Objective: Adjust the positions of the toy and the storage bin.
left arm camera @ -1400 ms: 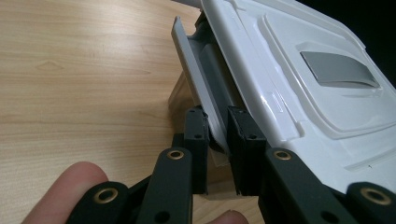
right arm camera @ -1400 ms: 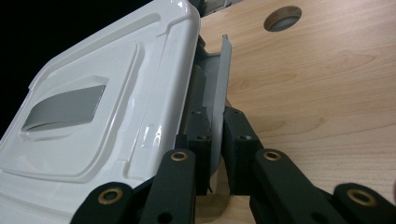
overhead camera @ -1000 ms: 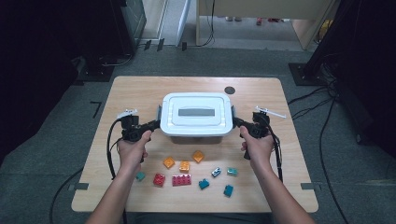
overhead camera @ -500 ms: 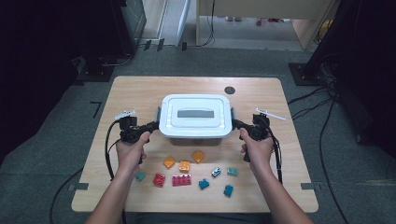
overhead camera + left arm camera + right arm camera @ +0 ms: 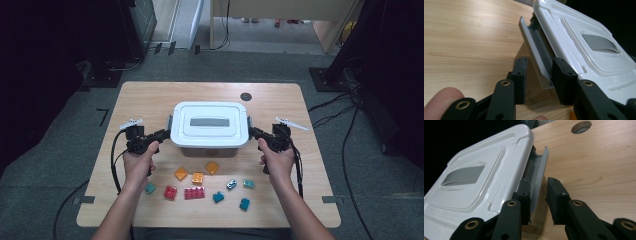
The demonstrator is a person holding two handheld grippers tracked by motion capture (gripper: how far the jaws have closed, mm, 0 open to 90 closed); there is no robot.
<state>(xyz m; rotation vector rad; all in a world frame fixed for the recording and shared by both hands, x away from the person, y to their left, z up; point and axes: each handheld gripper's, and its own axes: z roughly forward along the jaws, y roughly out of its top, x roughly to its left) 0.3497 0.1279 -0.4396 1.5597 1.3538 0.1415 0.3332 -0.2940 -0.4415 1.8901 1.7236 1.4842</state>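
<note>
A white-lidded clear box [image 5: 210, 122] stands mid-table, with a grey latch on each end. My left gripper [image 5: 162, 135] points at the left latch [image 5: 169, 122]. In the left gripper view that latch [image 5: 534, 47] is swung outward and lies between the jaws [image 5: 540, 62], which stand well apart; only the right pad [image 5: 562, 82] touches it. My right gripper [image 5: 254, 132] mirrors this at the right latch [image 5: 249, 122]. Its jaws [image 5: 539, 181] have just been opening, with the raised latch [image 5: 540, 170] between them against the left pad [image 5: 525, 200].
Several small toy bricks lie on the table's [image 5: 140, 100] near side: orange [image 5: 198, 177], red [image 5: 194, 193] and teal [image 5: 218, 197]. A round cable hole [image 5: 245, 96] sits behind the box. Cables trail from both grippers off the table's edges.
</note>
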